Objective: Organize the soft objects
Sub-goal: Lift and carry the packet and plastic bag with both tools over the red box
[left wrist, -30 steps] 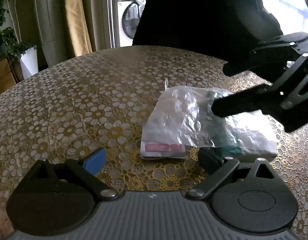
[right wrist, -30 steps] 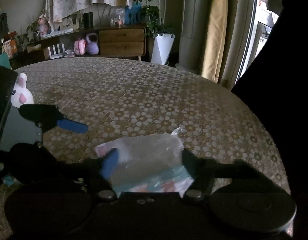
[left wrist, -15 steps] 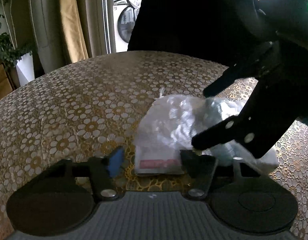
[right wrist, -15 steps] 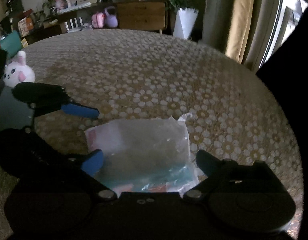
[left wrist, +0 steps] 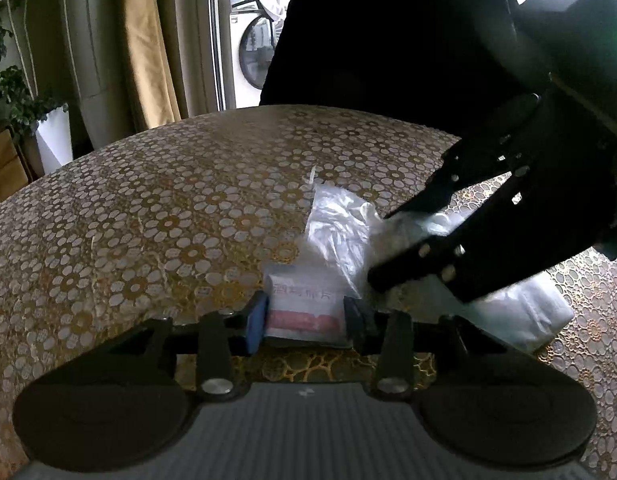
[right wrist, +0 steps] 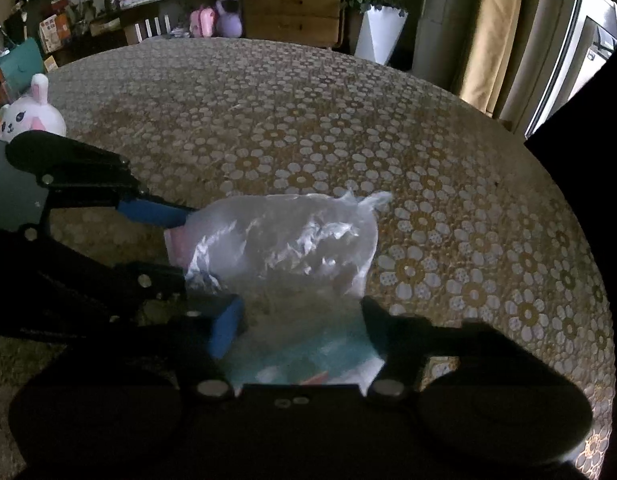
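A crumpled clear plastic bag (left wrist: 340,224) (right wrist: 288,240) lies on the floral tablecloth, with a small white packet (left wrist: 304,308) with a pink stripe at its near end. My left gripper (left wrist: 304,316) has closed its fingers on both sides of that packet. My right gripper (right wrist: 300,320) straddles the other end of the bag, over teal and white packets (right wrist: 308,360) inside it, with the jaws apart. The right gripper also shows in the left wrist view (left wrist: 460,236), lying across the bag.
A white bunny plush (right wrist: 26,114) sits at the table's far left edge. The round table (right wrist: 308,100) has a lace cloth. Behind it stand a wooden cabinet (right wrist: 292,16), a white planter (right wrist: 380,34), curtains and a washing machine (left wrist: 248,56).
My left gripper has moved forward and closed from wide open onto the pink-striped packet. My right gripper has come lower over the bag and narrowed around its end.
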Tool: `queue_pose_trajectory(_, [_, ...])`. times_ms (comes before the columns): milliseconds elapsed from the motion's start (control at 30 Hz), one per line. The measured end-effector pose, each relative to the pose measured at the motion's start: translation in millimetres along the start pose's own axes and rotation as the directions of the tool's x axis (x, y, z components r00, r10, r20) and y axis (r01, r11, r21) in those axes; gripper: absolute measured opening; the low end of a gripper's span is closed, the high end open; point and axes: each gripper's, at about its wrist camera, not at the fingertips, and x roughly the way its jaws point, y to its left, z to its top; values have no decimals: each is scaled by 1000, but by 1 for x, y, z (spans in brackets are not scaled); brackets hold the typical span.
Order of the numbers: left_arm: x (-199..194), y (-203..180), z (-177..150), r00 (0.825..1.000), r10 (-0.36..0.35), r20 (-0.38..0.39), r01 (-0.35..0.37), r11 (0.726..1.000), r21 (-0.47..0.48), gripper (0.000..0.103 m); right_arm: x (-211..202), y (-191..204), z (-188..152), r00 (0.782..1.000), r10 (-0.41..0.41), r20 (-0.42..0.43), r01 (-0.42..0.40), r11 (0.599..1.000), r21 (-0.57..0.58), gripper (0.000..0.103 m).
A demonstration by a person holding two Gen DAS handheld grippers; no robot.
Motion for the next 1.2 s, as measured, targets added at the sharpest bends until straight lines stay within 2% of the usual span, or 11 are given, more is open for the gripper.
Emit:
queue_pose_trajectory(67, [-2, 0, -1, 1000, 2, 1, -2, 1000, 3, 40, -1, 1, 2, 1000, 3, 2, -3, 1000, 1, 23])
queue_pose_trajectory(267, [-10, 5, -6, 1000, 10, -1, -10, 1000, -20, 39, -10, 6, 5, 998, -41, 50, 40, 999, 8, 8])
queue_pose_trajectory(467, [-20, 15, -9, 1000, 19, -3, -19, 997, -77, 39, -33, 4, 10, 984, -104, 144, 91, 991, 94, 5])
queue_pose_trajectory(633, [-40, 23, -12, 1000, 21, 7, -20, 993, -119, 39, -60, 7, 10, 974, -103, 199, 66, 980, 188, 4])
queue_pose_trajectory(767, [-59, 26, -14, 999, 33, 9, -32, 991, -132, 39, -74, 19, 5, 974, -100, 203, 53, 973, 224, 4])
queue_pose_trajectory(1200, [-175, 38, -23, 997, 49, 63, -38, 986, -165, 39, -129, 88, 0, 969, -69, 239, 4, 965, 262, 5])
